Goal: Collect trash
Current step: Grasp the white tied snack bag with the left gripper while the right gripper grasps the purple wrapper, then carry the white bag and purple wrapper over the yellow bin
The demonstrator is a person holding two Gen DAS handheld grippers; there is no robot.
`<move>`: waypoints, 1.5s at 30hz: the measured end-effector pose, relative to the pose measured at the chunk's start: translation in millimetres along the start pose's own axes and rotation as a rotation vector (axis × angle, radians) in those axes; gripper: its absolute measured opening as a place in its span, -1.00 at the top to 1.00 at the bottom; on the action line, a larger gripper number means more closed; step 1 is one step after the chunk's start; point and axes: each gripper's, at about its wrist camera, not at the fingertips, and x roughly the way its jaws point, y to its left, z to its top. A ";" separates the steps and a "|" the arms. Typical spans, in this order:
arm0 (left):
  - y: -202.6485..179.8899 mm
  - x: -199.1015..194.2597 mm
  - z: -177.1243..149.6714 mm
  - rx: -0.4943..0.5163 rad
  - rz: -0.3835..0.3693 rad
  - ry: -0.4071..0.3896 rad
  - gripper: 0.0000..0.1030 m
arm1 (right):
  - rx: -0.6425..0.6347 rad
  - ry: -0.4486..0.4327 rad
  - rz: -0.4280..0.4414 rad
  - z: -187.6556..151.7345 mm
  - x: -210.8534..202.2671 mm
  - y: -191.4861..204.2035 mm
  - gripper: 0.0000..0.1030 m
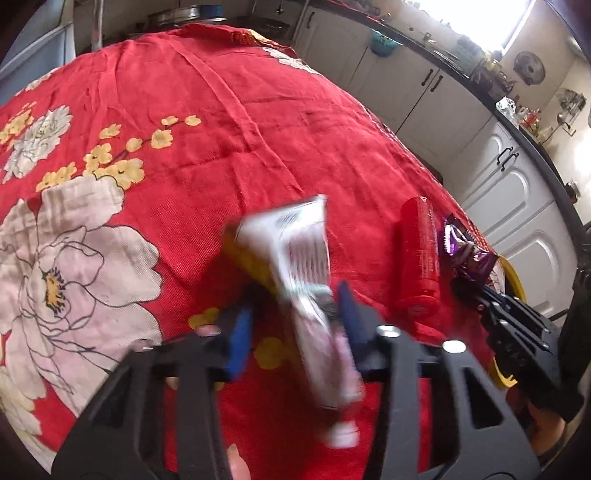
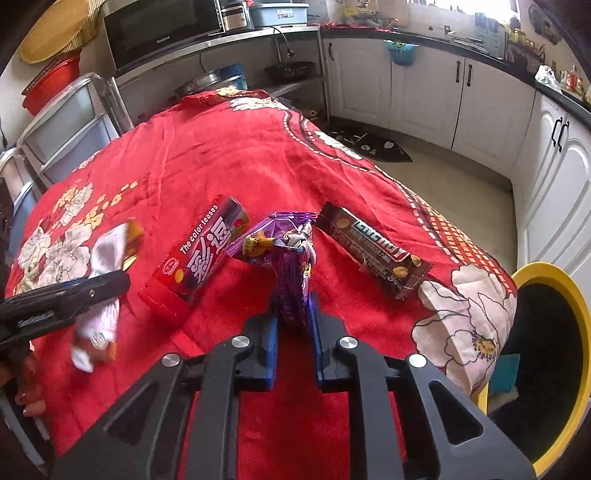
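Between the blue pads of the right gripper (image 2: 293, 325) stands a crumpled purple wrapper (image 2: 286, 258), pinched upright at its lower end, jaws nearly together on it, its top flaring open above the red floral cloth (image 2: 229, 147). Just left of it lies a red cylindrical candy tube (image 2: 199, 258), on its side, its far end touching the wrapper's edge. Right of the wrapper, slightly apart, a brown chocolate-bar wrapper (image 2: 373, 251) lies flat near the cloth's hanging corner. Beyond that corner, below table level, a yellow-rimmed bin (image 2: 554, 275) with a dark inside. Far left, the left gripper (image 1: 295, 317) has a white and pink printed wrapper (image 1: 306, 280) between its blue pads; right pad against it, left pad (image 1: 238, 339) blurred, contact not certain. A yellow piece shows behind that wrapper's upper part. From the left wrist view the tube lies between the two grippers. Behind: white cabinets (image 2: 424, 92), a microwave (image 2: 162, 29) on a shelf.
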 end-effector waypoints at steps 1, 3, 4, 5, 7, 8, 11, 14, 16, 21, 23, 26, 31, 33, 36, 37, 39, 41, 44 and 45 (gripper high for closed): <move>2.0 -0.6 0.3 -0.002 -0.010 0.001 0.52 | 0.002 -0.003 0.003 -0.6 -1.3 0.0 0.73; 4.5 -1.4 0.3 -0.003 -0.030 0.003 0.54 | 0.007 -0.007 0.011 -3.1 -6.0 -0.3 0.73; 5.7 -2.3 0.0 -0.007 -0.038 0.002 0.55 | 0.007 -0.009 0.013 -3.8 -7.8 -0.4 0.73; 6.4 -3.4 -0.5 -0.010 -0.045 0.000 0.55 | 0.008 -0.012 0.016 -4.9 -10.7 -0.2 0.73; 7.1 -6.9 -0.2 -0.010 -0.052 -0.010 0.55 | 0.011 -0.020 0.019 -6.2 -15.9 0.6 0.73; 5.9 -8.3 -0.4 -0.006 -0.053 -0.013 0.55 | 0.012 -0.025 0.018 -7.2 -19.9 0.7 0.73; 0.1 -18.2 -0.1 0.017 -0.052 -0.042 0.55 | 0.013 -0.037 0.019 -9.9 -29.2 -0.1 0.73; -8.0 -27.0 1.2 0.041 -0.053 -0.068 0.55 | 0.021 -0.051 0.024 -12.4 -39.5 -0.7 0.73; -14.9 -34.9 2.0 0.061 -0.056 -0.090 0.55 | 0.023 -0.064 0.024 -13.5 -47.3 -1.6 0.73; -34.7 -47.8 5.4 0.103 -0.070 -0.128 0.55 | 0.040 -0.095 0.025 -16.3 -65.7 -7.0 0.73; -42.5 -51.3 7.7 0.119 -0.080 -0.138 0.55 | 0.052 -0.112 0.027 -17.9 -75.1 -11.2 0.73; -55.5 -54.4 10.3 0.142 -0.096 -0.153 0.55 | 0.065 -0.131 0.019 -21.7 -87.6 -19.4 0.73; -78.1 -57.3 12.0 0.180 -0.134 -0.174 0.55 | 0.088 -0.153 -0.006 -25.3 -103.1 -32.3 0.73; -86.2 -57.8 12.7 0.193 -0.146 -0.177 0.55 | 0.102 -0.164 -0.018 -27.8 -110.8 -38.3 0.73; -100.5 -57.4 12.4 0.218 -0.166 -0.180 0.55 | 0.118 -0.178 -0.036 -30.3 -119.9 -46.7 0.73; -105.0 -57.3 12.1 0.224 -0.172 -0.181 0.55 | 0.124 -0.183 -0.041 -31.3 -123.1 -50.4 0.73; -114.3 -56.8 11.2 0.240 -0.184 -0.180 0.55 | 0.138 -0.194 -0.055 -33.9 -129.4 -57.2 0.73; -122.3 -57.0 10.2 0.255 -0.194 -0.183 0.55 | 0.151 -0.204 -0.069 -36.4 -135.8 -64.0 0.73; -136.8 -57.2 9.4 0.280 -0.212 -0.187 0.55 | 0.171 -0.216 -0.088 -40.5 -144.4 -74.5 0.73; -139.6 -57.3 9.0 0.286 -0.216 -0.187 0.55 | 0.177 -0.221 -0.094 -41.9 -147.5 -78.1 0.73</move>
